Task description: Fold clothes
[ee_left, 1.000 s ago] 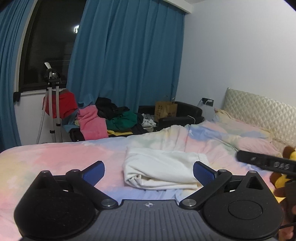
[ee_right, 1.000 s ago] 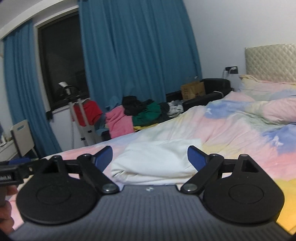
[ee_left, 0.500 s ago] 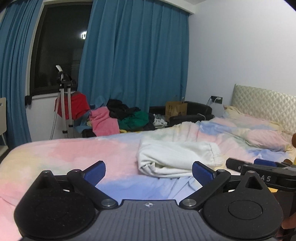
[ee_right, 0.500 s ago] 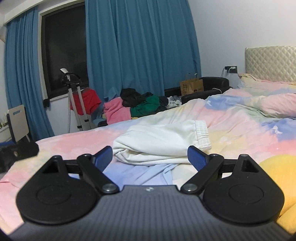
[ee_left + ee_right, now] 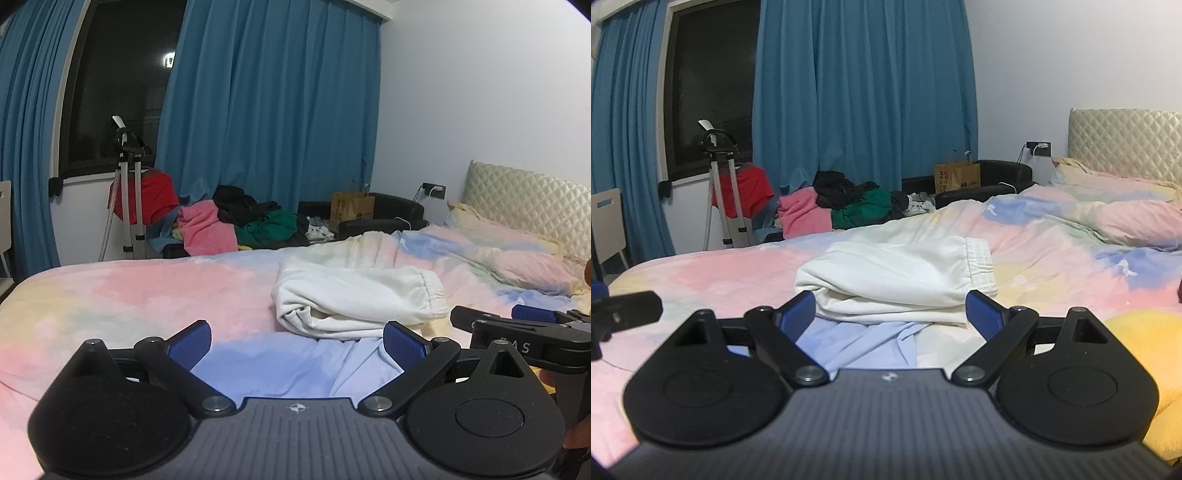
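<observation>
Folded white sweatpants [image 5: 354, 299] [image 5: 897, 280] lie on the pastel bedspread [image 5: 129, 295], elastic waistband toward the right. A light blue garment [image 5: 864, 341] lies crumpled in front of them, partly under them. My left gripper [image 5: 297, 345] hangs open, short of the pants and a bit left of them, holding nothing. My right gripper [image 5: 890, 314] is open too, just short of the near edge of the white pants. In the left wrist view the right gripper [image 5: 517, 328] shows at the right edge.
A pile of pink, green and black clothes [image 5: 240, 225] lies beyond the bed below blue curtains. A tripod stand [image 5: 127, 192] with a red cloth stands at the window. A yellow plush [image 5: 1145, 354] sits at my right. Pillows and headboard [image 5: 1126, 144] are far right.
Both grippers have drawn back and lowered from above the white pants, which now look farther off. The blue garment in front has come into view. Both stayed open.
</observation>
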`<state>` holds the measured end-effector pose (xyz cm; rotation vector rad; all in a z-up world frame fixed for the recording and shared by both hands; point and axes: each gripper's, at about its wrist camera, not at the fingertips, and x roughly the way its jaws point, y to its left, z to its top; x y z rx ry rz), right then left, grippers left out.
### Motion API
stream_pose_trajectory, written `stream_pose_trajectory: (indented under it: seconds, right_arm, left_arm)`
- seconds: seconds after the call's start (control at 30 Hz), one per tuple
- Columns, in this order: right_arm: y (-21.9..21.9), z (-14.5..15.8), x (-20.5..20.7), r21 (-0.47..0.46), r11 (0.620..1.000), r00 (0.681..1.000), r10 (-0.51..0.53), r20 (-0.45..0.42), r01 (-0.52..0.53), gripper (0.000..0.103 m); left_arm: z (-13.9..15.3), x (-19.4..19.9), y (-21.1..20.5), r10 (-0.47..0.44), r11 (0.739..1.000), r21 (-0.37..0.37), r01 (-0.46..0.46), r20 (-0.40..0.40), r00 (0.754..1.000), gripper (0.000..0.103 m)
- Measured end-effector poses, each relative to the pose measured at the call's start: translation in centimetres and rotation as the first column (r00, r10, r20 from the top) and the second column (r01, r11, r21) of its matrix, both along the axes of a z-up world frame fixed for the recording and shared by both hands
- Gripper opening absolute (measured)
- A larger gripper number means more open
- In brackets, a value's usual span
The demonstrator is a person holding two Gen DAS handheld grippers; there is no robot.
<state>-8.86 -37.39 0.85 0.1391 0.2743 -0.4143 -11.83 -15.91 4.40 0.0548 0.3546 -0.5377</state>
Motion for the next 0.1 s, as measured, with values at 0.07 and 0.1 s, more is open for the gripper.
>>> stream_pose_trajectory:
  seconds: [0.07,0.1]
  right_arm:
    - [0.07,-0.06,-0.04,-0.007,1.0,1.0,-0.007,-0.002,0.007,0.09]
    - [0.11,-0.07,-0.08,-0.01,1.0,1.0,-0.008,-0.002,0.008,0.09]
  left_arm:
    - [-0.12,-0.02,-0.06,0.001,1.0,0.004,-0.001,-0.003,1.0,0.1]
    - [-0.16,-0.05,-0.07,0.001,1.0,0.004,0.0,-0.004,1.0,0.1]
